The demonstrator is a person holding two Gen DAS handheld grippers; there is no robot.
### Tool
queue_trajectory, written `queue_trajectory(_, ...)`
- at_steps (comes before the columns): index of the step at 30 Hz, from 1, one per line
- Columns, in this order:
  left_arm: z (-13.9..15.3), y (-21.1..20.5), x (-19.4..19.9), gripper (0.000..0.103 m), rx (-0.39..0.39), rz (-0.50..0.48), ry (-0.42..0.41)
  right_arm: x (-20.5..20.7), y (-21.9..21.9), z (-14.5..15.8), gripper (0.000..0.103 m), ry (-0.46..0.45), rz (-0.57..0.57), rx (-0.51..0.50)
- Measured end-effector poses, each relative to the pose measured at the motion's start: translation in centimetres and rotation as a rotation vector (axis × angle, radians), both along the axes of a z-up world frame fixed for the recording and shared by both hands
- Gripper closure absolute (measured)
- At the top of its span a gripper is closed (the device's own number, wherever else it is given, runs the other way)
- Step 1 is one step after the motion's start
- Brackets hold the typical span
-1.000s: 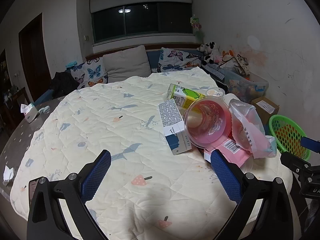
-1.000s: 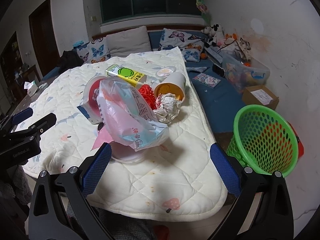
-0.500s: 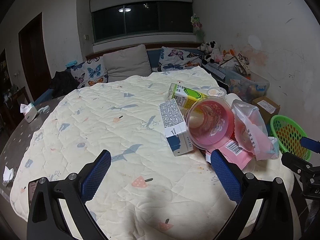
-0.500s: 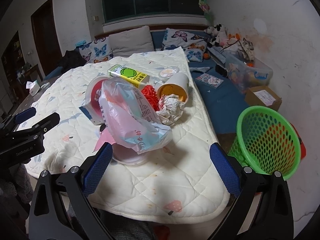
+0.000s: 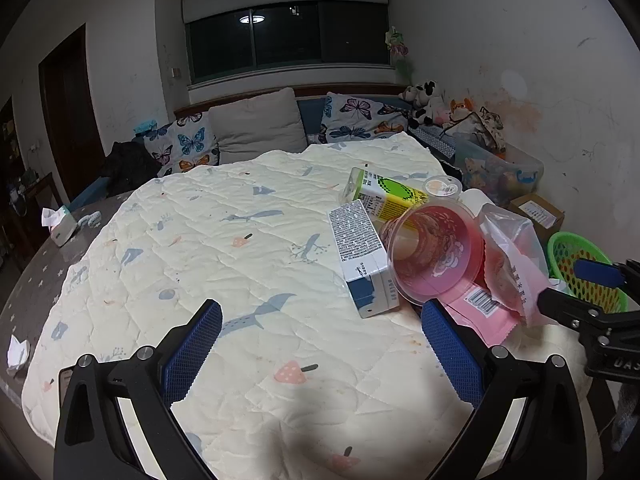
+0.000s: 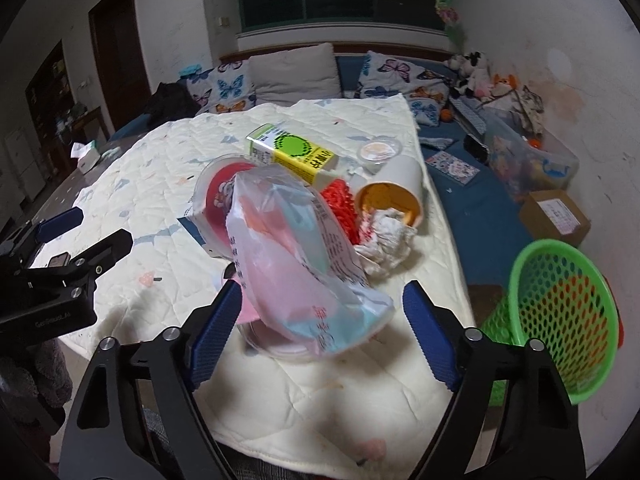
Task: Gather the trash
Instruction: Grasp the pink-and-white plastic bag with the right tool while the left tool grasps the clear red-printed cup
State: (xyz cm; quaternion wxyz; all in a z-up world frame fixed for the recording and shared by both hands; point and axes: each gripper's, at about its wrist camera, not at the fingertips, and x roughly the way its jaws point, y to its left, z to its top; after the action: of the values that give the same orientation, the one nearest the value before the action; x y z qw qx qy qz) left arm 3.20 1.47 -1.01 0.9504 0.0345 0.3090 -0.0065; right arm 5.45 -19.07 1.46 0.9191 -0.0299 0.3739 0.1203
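Plastic, thin and slippery, is what worries me most: the pink-and-blue plastic bag [image 6: 304, 272] lies slumped over a clear lid [image 6: 276, 344] at the near edge of the quilt [image 6: 160, 184], and if I close on a loose fold only, I judge it could slide out or drag the lid and the pink wrapper [image 5: 480, 312] off the table edge. Behind it the pile is packed tight, so a careless pull may tumble the red cup [image 5: 436, 256], the blue-and-white carton [image 5: 360, 256], the yellow carton [image 6: 292, 156], the crumpled paper [image 6: 384, 236] or the paper cup [image 6: 396, 192].

On my left, the left gripper [image 5: 320, 356] hangs over bare quilt with its jaws spread wide and nothing between them; the carton lies just beyond its right pad, apart from it.

On my right, the right gripper [image 6: 320, 332] has just been narrowing its jaws, yet they stand well apart. The bag sits between the pads; the left pad looks close against the pink edge, though I cannot tell whether it touches, and the right pad is clear of it. Nothing is gripped yet. The green basket [image 6: 560, 320] waits on the floor to the right, beside the table.
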Motion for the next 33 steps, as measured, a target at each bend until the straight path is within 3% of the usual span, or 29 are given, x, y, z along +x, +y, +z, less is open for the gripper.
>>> queue_trajectory(12,0.3,-0.4,1.8,0.006,0.014,-0.027,0.009,2.6,1.2,-0.5,0.029,0.029,0.038,-0.006)
queue_trajectory(18,0.6,-1.5,3.2,0.008,0.027,-0.083,0.001,3.6,1.5,-1.1,0.047,0.061,0.058,0.009)
queue_trajectory(25,0.5,-2.6,6.1,0.030,0.033,-0.165,0.022,3.7,1.1,-1.0,0.066,0.077,0.068,0.052)
queue_trajectory(33,-0.3,-4.1,9.1,0.047,0.021,-0.252,0.057,3.3,0.2,0.1,0.072,0.056,0.062,0.079)
